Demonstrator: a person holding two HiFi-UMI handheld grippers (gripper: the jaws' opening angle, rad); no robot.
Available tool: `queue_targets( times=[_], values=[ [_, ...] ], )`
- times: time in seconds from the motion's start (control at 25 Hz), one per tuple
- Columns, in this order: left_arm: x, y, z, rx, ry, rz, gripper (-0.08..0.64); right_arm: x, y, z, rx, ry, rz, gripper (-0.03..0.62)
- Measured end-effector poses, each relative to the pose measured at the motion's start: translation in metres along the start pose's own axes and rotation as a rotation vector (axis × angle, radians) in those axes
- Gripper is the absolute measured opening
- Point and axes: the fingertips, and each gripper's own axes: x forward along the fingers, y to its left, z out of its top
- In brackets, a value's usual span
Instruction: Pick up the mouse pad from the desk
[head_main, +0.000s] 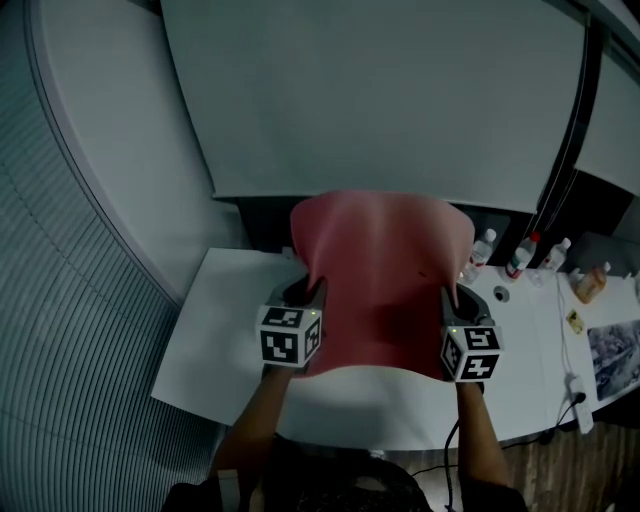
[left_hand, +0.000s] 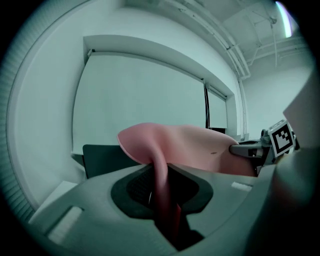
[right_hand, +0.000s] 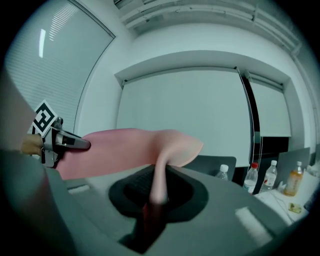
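Forearms (head_main: 262, 420) nearest, reaching forward side by side, both tongs pointing roughly level. Left tongs (head_main: 303, 293) clamped on the left edge of the mouse pad (head_main: 385, 270), right tongs (head_main: 460, 300) clamped on its right edge. Mouse pad looks clear of the desk (head_main: 215, 345), bowing between and beyond the two grips. Risk: both are thin edge pinches on a floppy sheet. If the hands spread or jerk, one side could slip out. A swinging edge could clip the bottles (head_main: 518, 257) at right.
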Motion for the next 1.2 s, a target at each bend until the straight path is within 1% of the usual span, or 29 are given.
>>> queue_targets(
  times=[0.12, 0.28, 0.56, 1.0, 1.2],
  values=[
    [-0.003, -0.001, 0.016, 0.001, -0.028, 0.01, 0.075, -0.002, -0.002, 0.014, -0.011, -0.024, -0.012, 0.054],
    [-0.008, -0.005, 0.035, 0.021, -0.067, 0.011, 0.075, -0.005, -0.001, 0.031, -0.031, -0.061, -0.025, 0.055],
    [-0.017, -0.011, 0.065, 0.034, -0.16, 0.027, 0.075, -0.014, -0.004, 0.063, -0.056, -0.139, -0.043, 0.055],
    [-0.029, -0.028, 0.116, 0.066, -0.276, 0.022, 0.075, -0.032, -0.013, 0.108, -0.099, -0.245, -0.087, 0.056],
    [-0.039, -0.03, 0.138, 0.083, -0.334, 0.034, 0.075, -0.041, -0.013, 0.13, -0.131, -0.304, -0.099, 0.057]
  ],
)
